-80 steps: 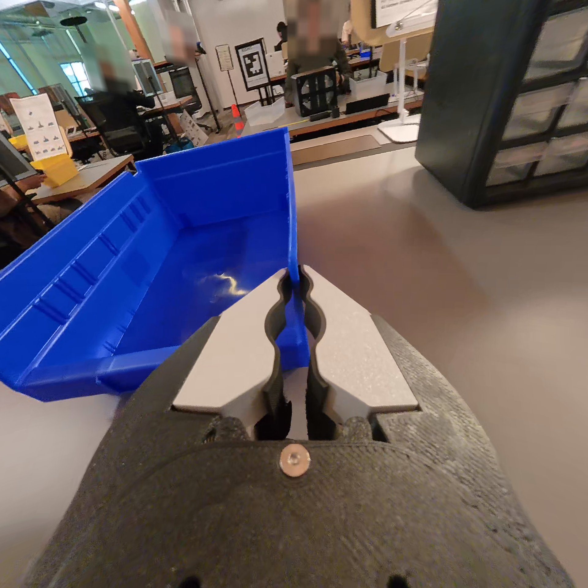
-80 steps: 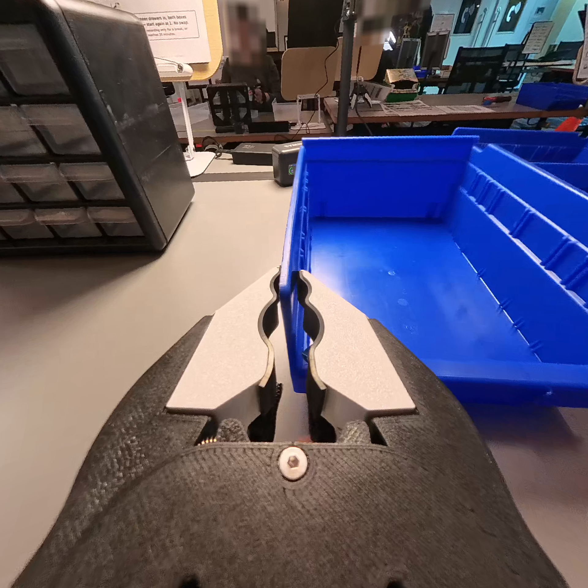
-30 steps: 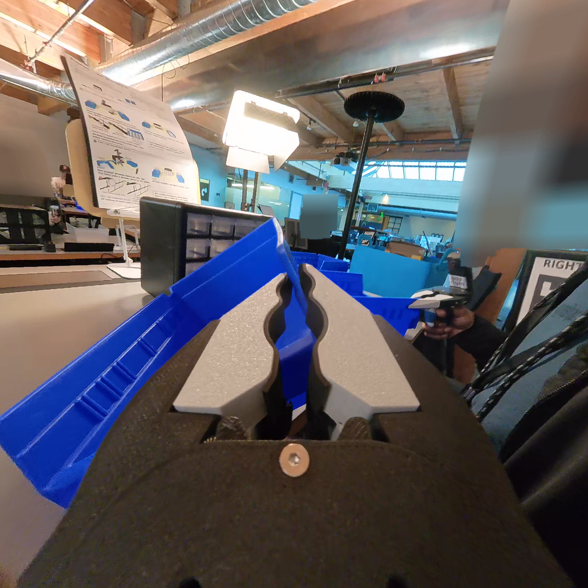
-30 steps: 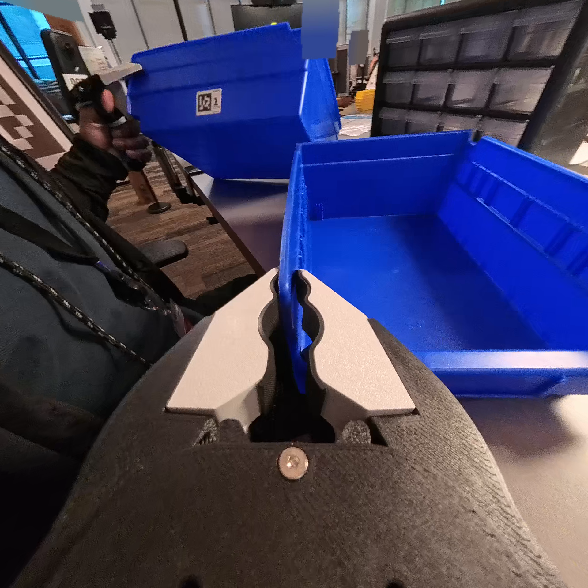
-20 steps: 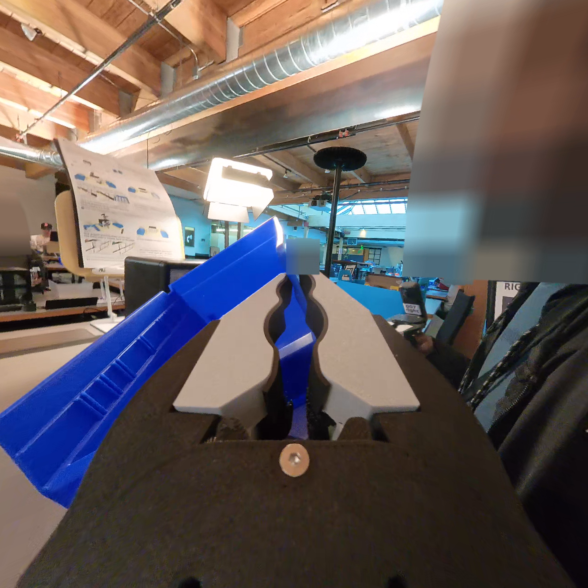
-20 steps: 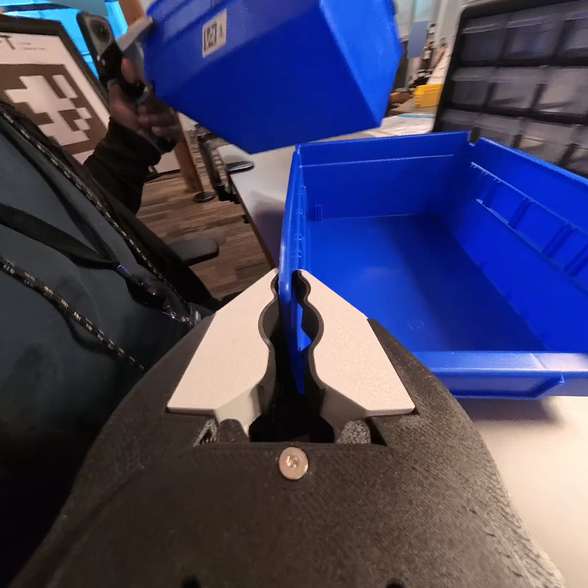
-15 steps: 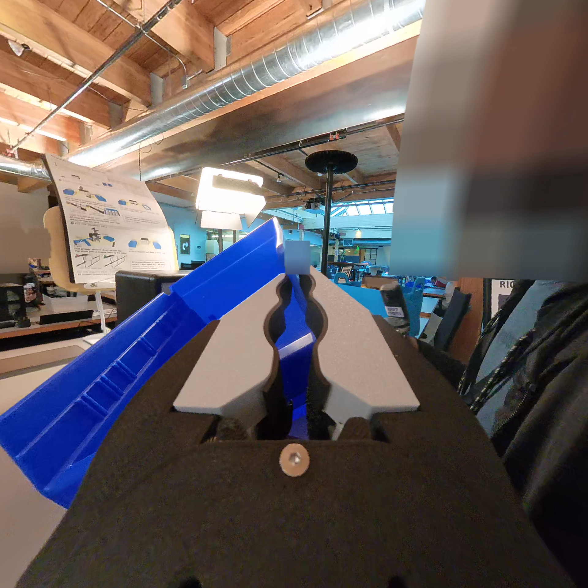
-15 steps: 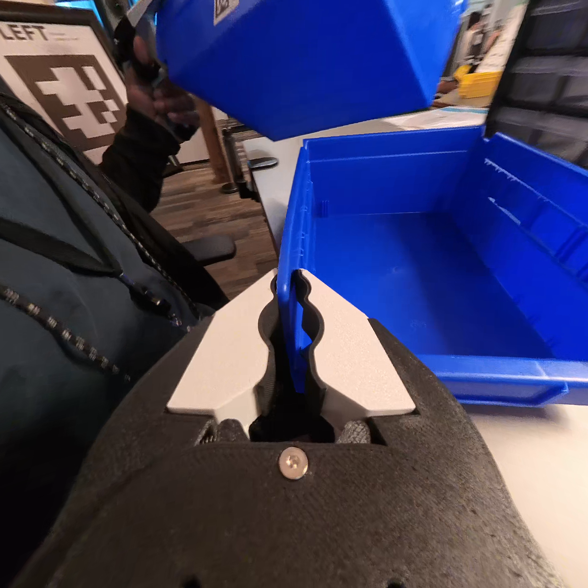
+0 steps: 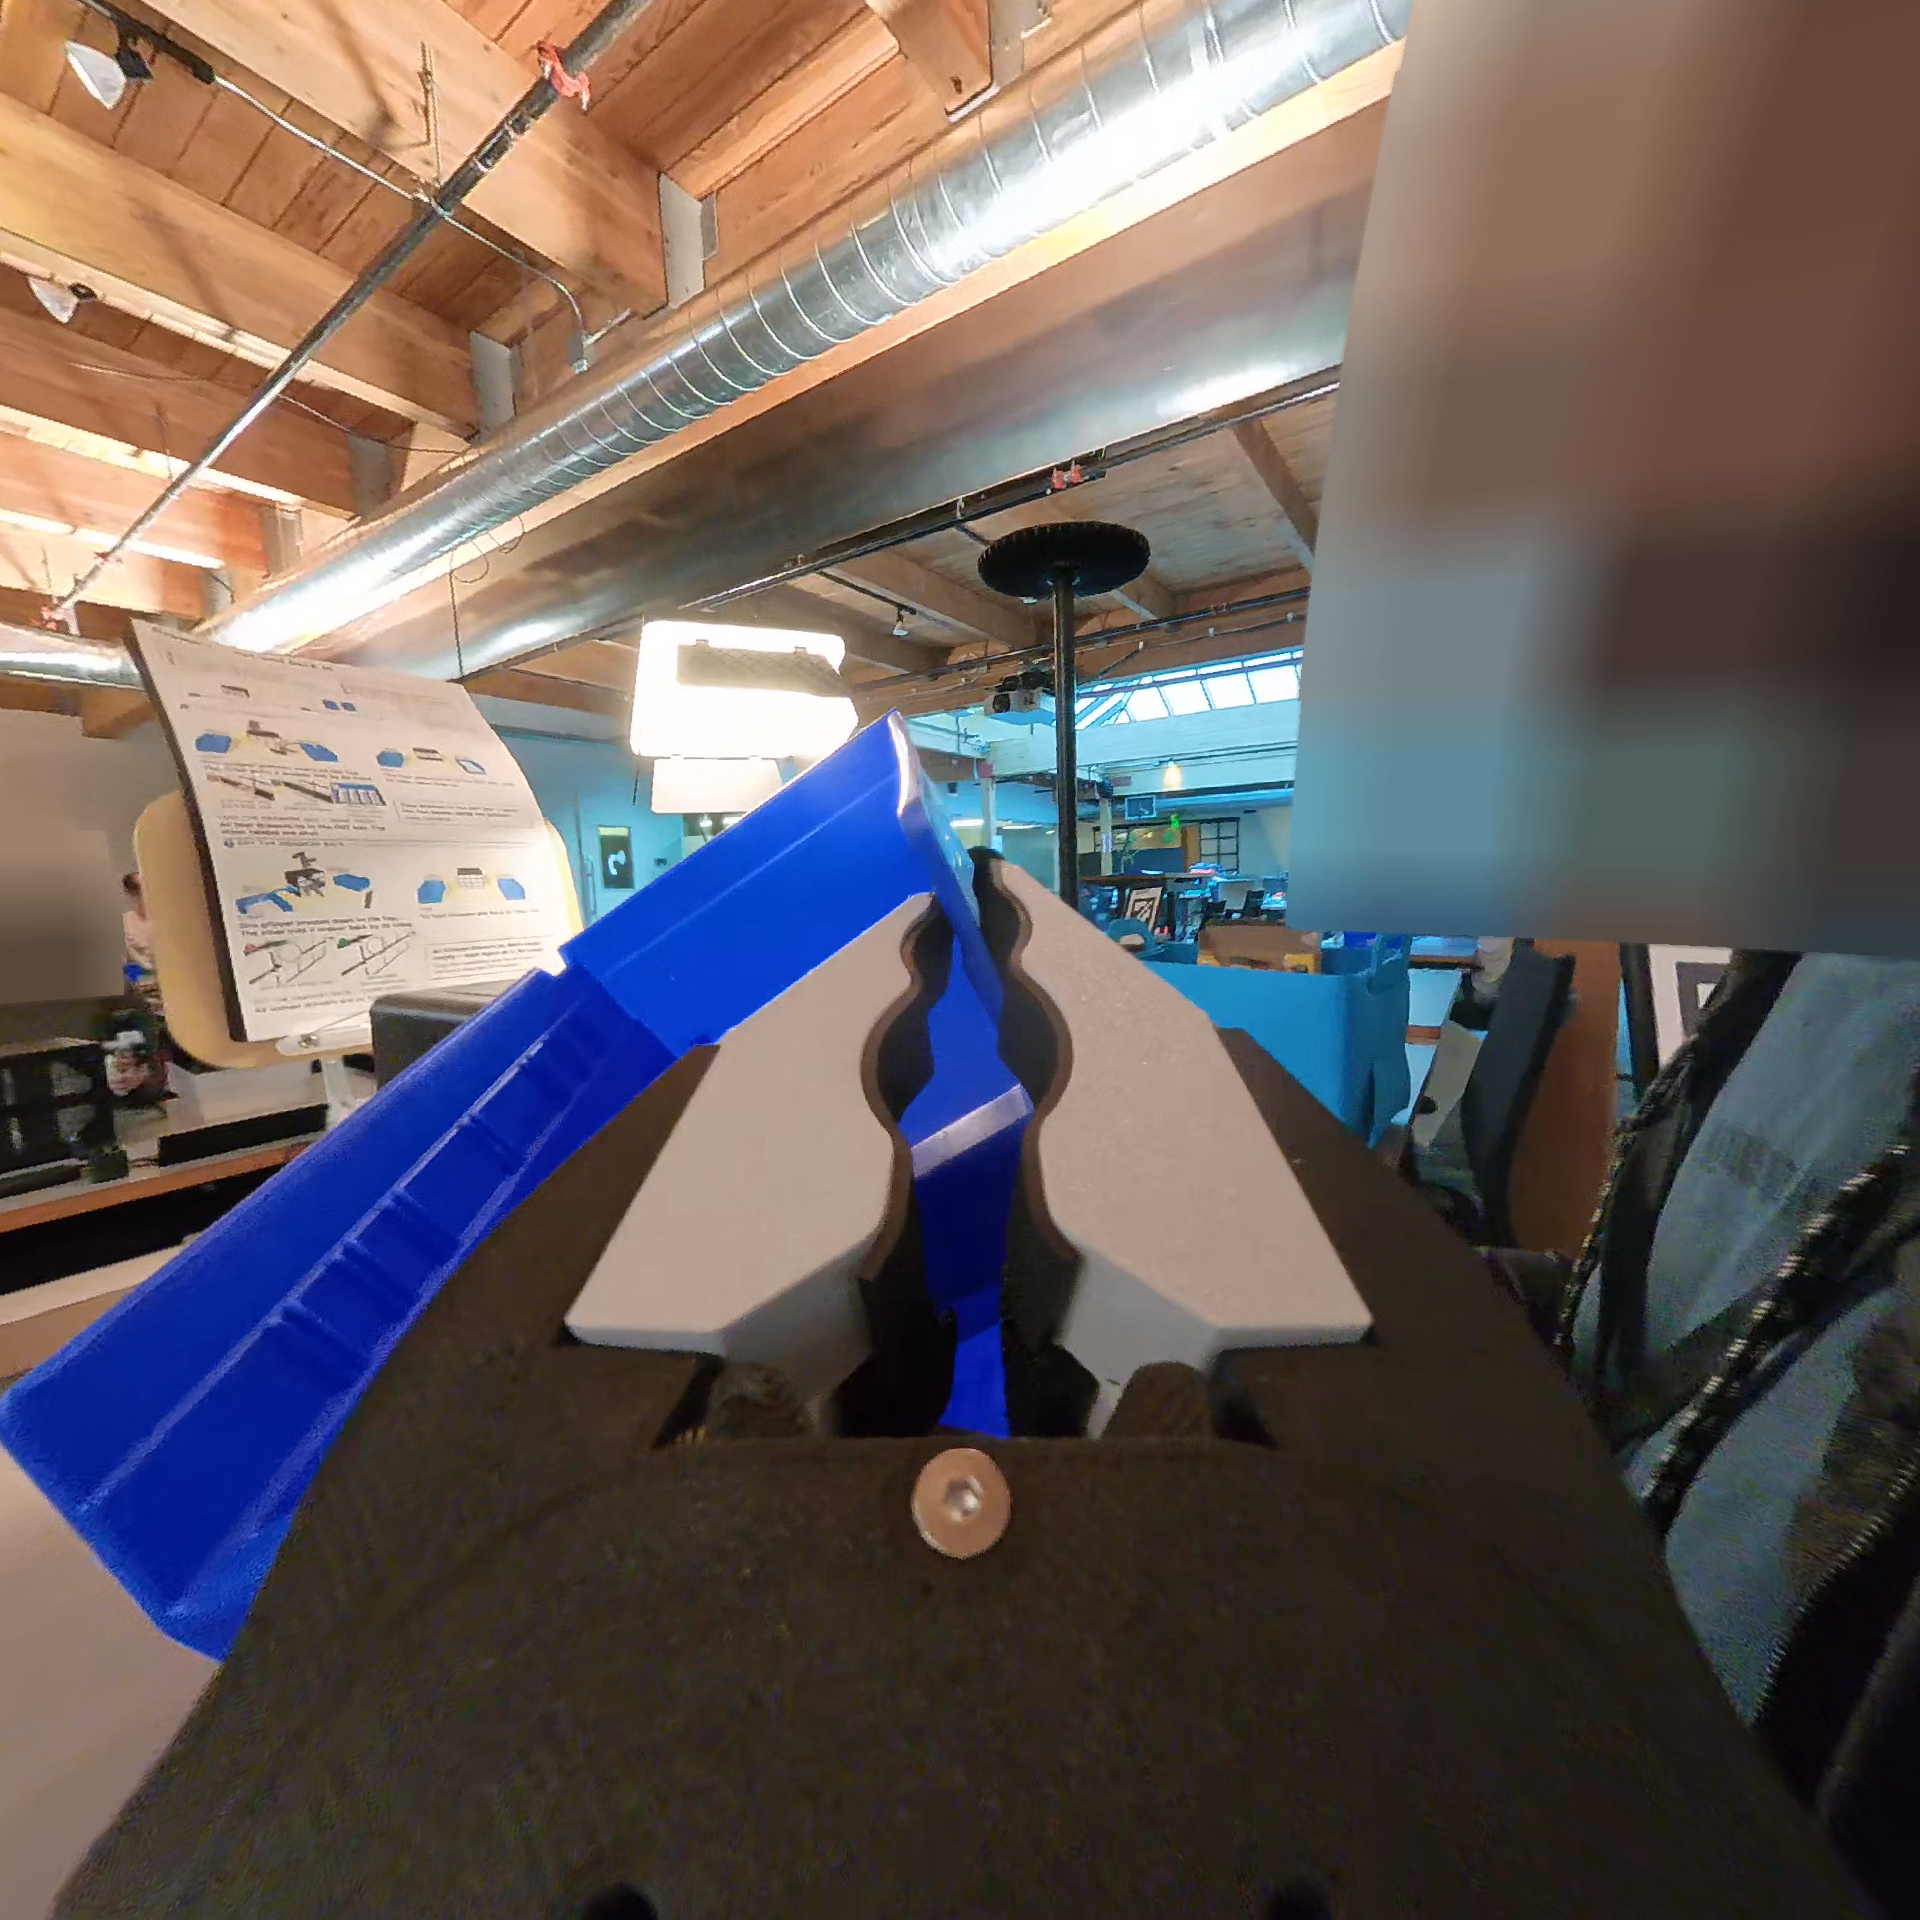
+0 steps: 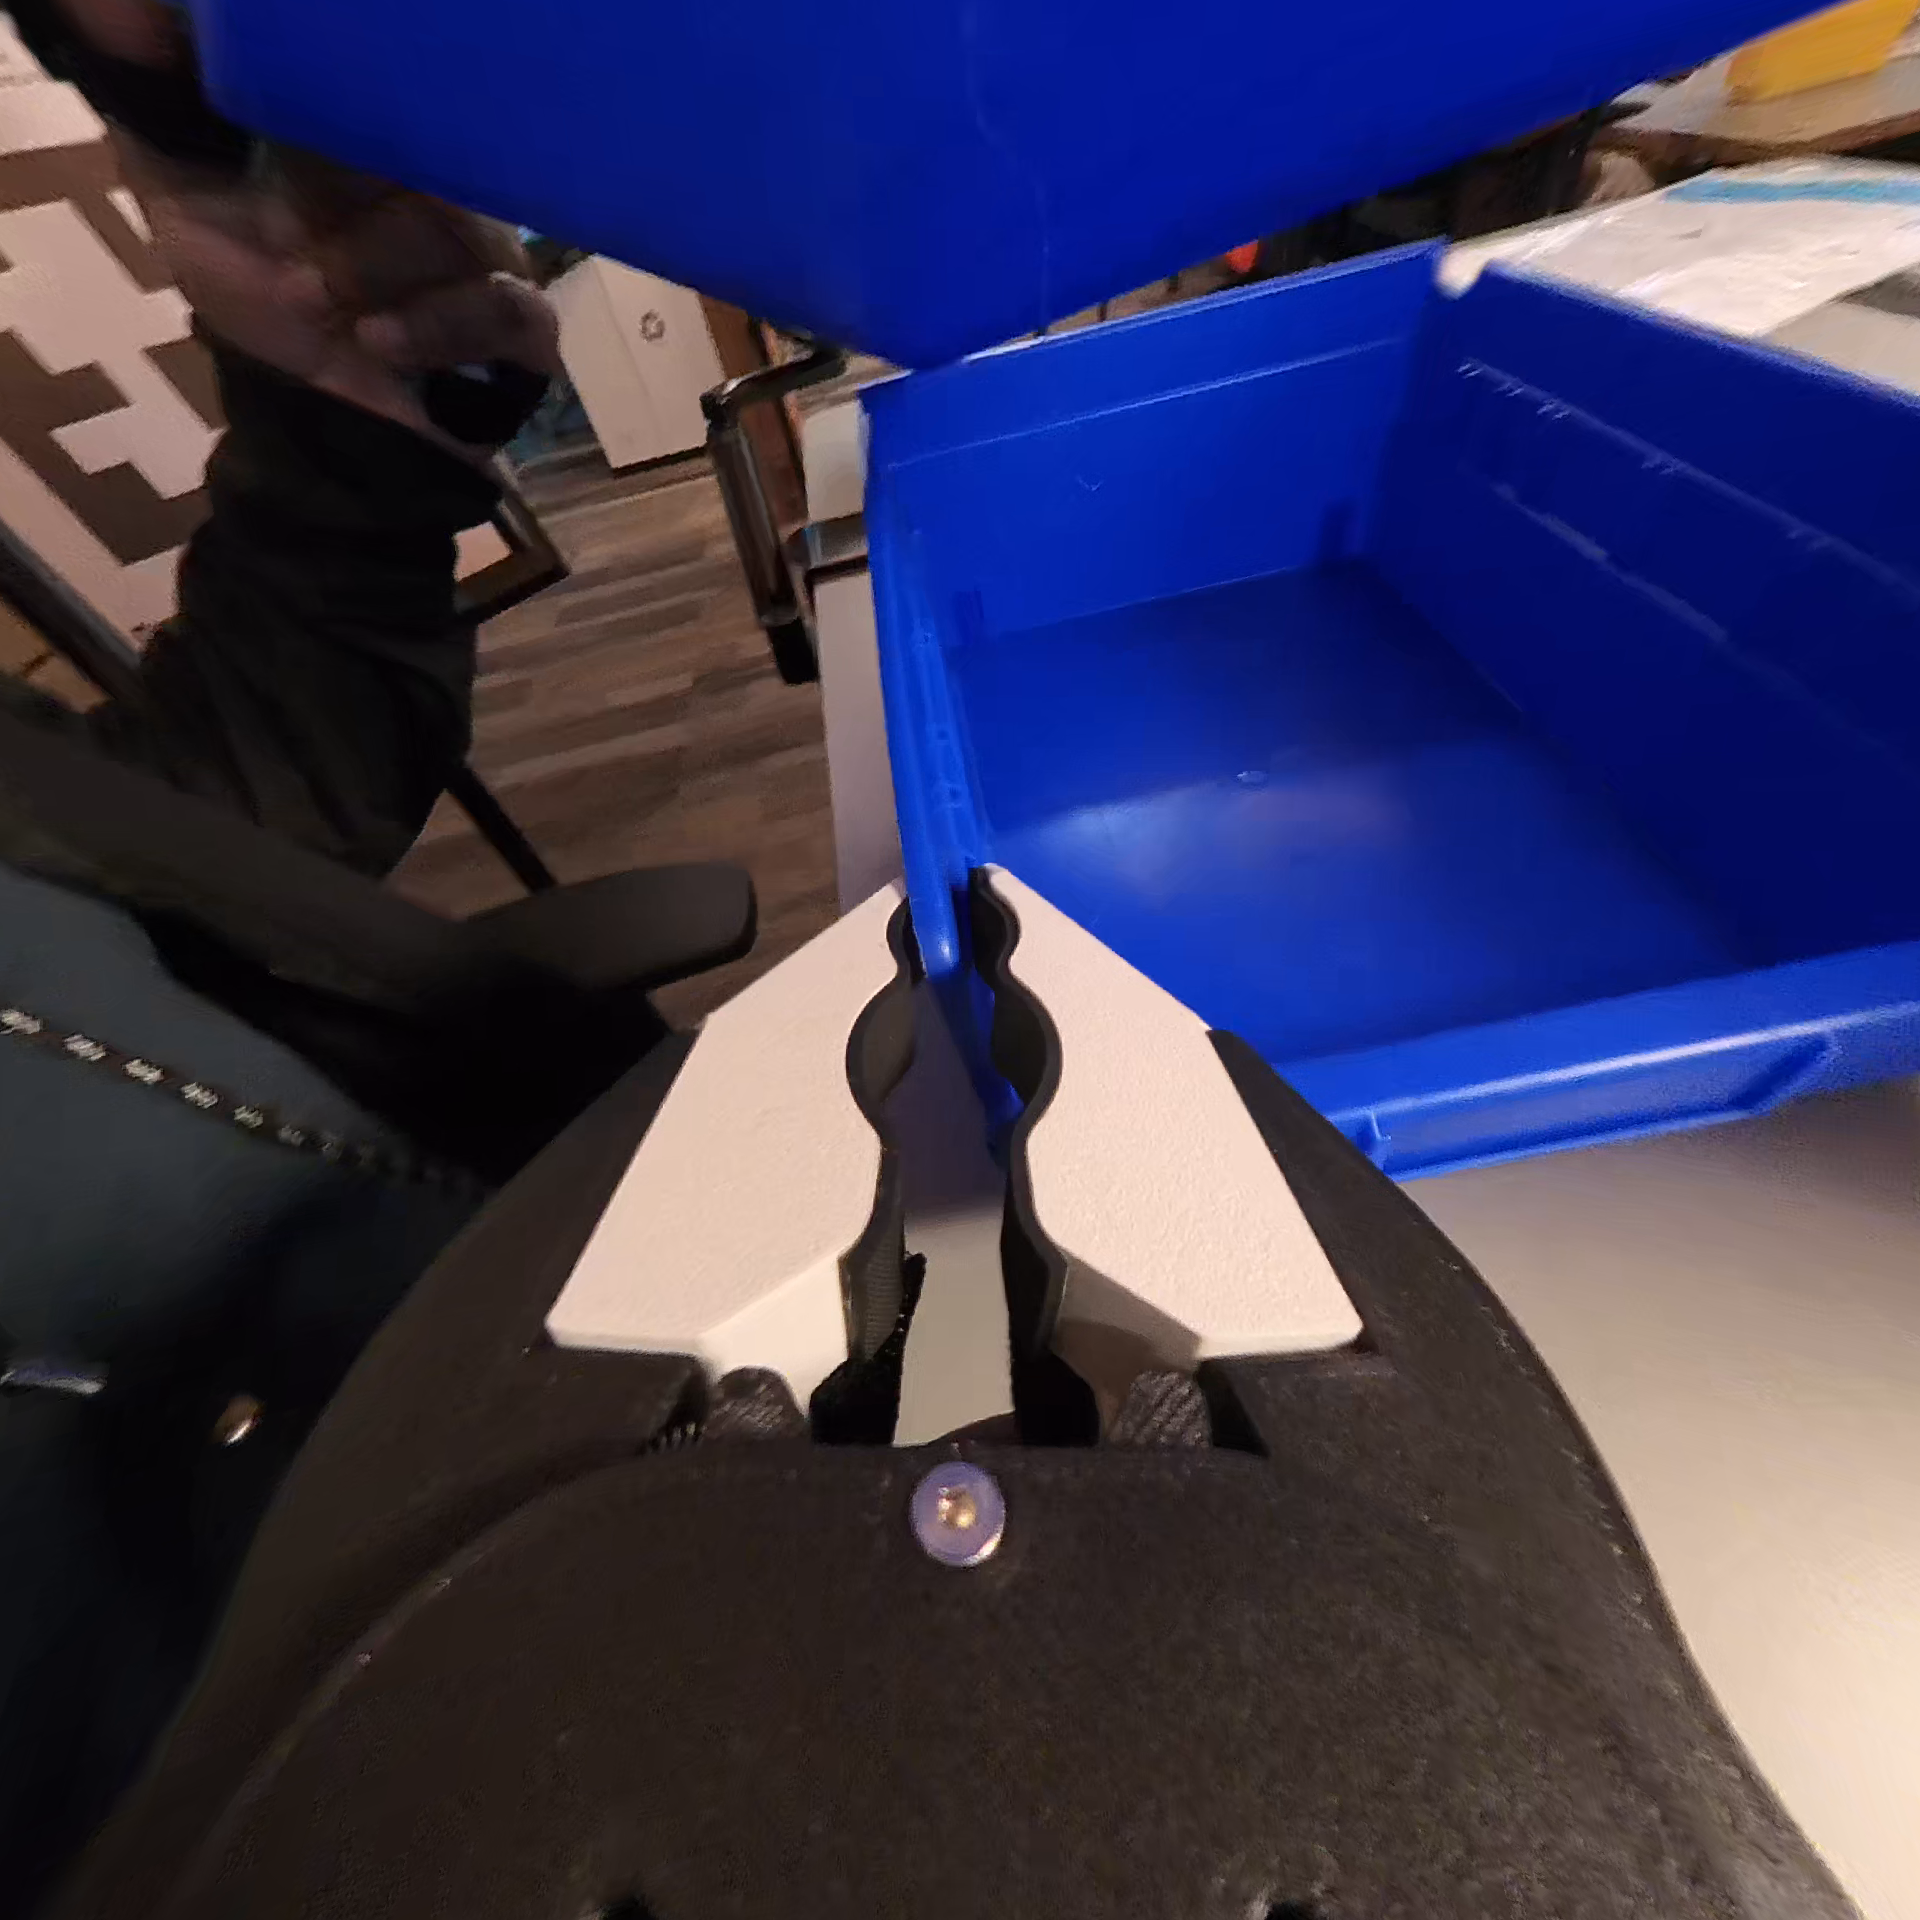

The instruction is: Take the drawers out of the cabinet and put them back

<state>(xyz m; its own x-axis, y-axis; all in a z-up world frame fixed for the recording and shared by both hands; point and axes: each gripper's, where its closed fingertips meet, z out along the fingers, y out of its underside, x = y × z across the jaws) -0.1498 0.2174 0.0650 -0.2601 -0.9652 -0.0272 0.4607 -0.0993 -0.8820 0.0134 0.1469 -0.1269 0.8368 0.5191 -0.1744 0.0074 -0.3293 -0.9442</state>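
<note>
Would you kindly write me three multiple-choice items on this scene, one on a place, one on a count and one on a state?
1. Where is the raised blue plastic bin relative to the blue plastic bin on the grey table?
A. above it
B. inside it
C. beneath it

2. How many blue bins appear in the right wrist view?
A. one
B. two
C. four

3. What is inside the table bin?
A. drawers
B. nothing visible
C. paper

Answers: 1 A, its underside hangs over the table bin's far wall; 2 B, one raised, one resting; 3 B, its floor shows bare.
</note>
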